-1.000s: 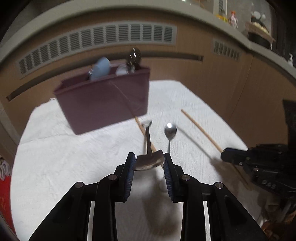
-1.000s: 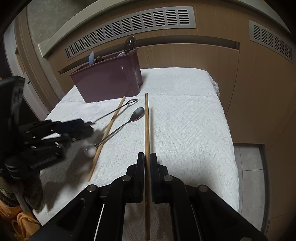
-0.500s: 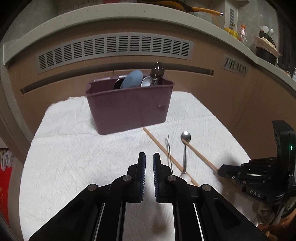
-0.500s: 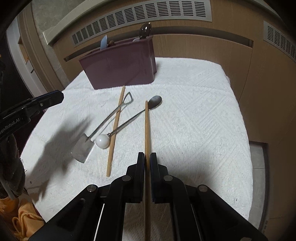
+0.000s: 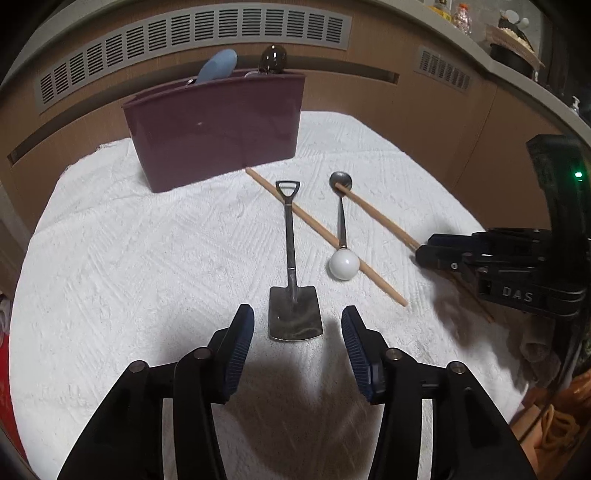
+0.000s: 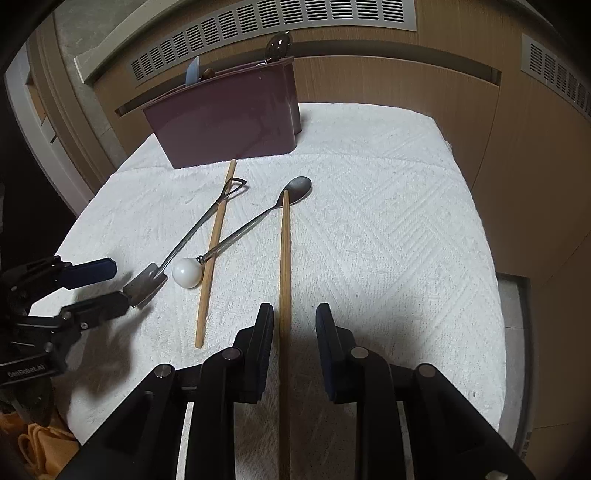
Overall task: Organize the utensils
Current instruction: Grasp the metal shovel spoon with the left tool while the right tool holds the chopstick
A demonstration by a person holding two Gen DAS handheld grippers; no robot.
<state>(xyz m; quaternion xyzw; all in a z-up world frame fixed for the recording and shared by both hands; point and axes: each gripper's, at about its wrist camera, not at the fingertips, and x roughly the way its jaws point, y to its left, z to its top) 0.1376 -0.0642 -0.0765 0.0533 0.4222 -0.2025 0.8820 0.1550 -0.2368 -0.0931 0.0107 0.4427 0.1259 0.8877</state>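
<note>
Two tools are working over a white textured cloth (image 5: 129,258) covering the desk. We are seeing our left tool (image 5: 297,326) with its fingers spread wide apart, hovering low with the blade of a small shovel-shaped spoon (image 5: 293,291) lying between the tips; the right wrist view suggests one finger is very near or touching the blade edge, but we cannot tell which. The shovel spoon's handle is pointing toward a maroon utensil bin (image 5: 214,129) standing at the far side of the cloth, and it is crossing over one wooden chopstick (image 5: 325,236).

Just right of the shovel spoon, a metal spoon with a white ball end (image 5: 342,240) is lying on that same chopstick, its bowl toward the bin. The bin is already holding a pale blue utensil (image 5: 218,68) and a dark spoon (image 5: 273,59) that are sticking up above its rim.

Our right tool (image 6: 294,321) is sitting with its fingers parted, and a second chopstick (image 6: 284,266) is running between them, close against the left finger, apart from the right one. Its far tip is resting on the bowl of the ball-ended spoon. Behind everything, wooden panels with a vent grille (image 6: 277,22) are showing.
</note>
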